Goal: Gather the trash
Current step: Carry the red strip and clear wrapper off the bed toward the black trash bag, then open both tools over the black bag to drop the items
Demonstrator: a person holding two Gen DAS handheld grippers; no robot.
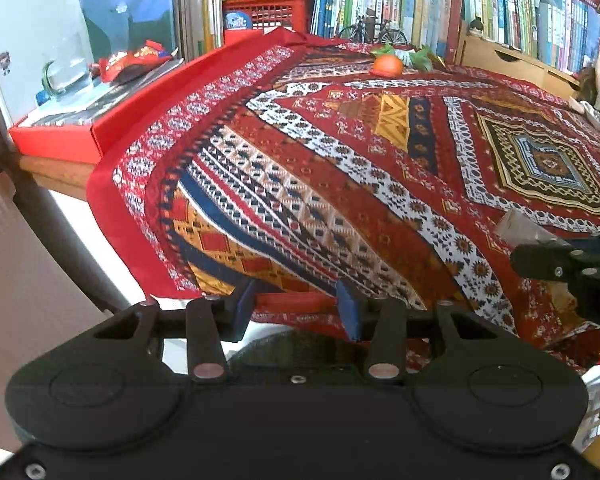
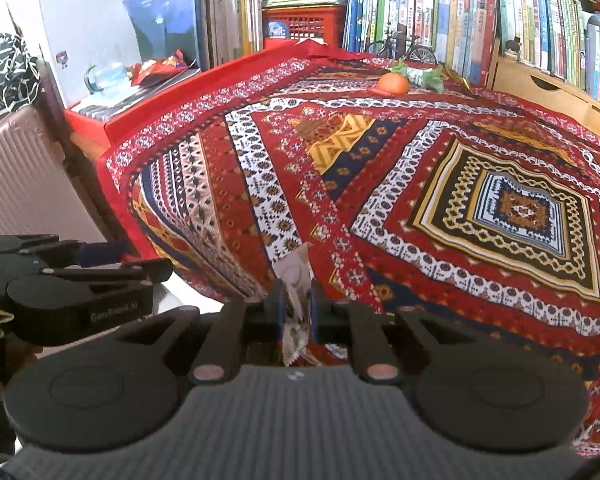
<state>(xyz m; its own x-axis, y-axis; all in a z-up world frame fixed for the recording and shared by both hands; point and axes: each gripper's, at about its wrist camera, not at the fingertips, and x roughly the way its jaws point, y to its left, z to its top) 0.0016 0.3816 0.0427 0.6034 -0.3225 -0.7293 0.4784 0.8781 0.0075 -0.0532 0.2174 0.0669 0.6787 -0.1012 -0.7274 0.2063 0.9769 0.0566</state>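
Right claw (image 2: 296,312) clamped on a crumpled wrapper (image 2: 296,280), held at the near edge of the cloth-covered worktop (image 2: 380,168). Left claw (image 1: 296,308) apart, nothing between its pads, also at that near edge. An orange (image 2: 394,83) sits at the worktop's far side.

A patterned tablecloth (image 2: 380,184) bears an orange (image 2: 394,83); bookshelves (image 2: 440,8) stand behind.
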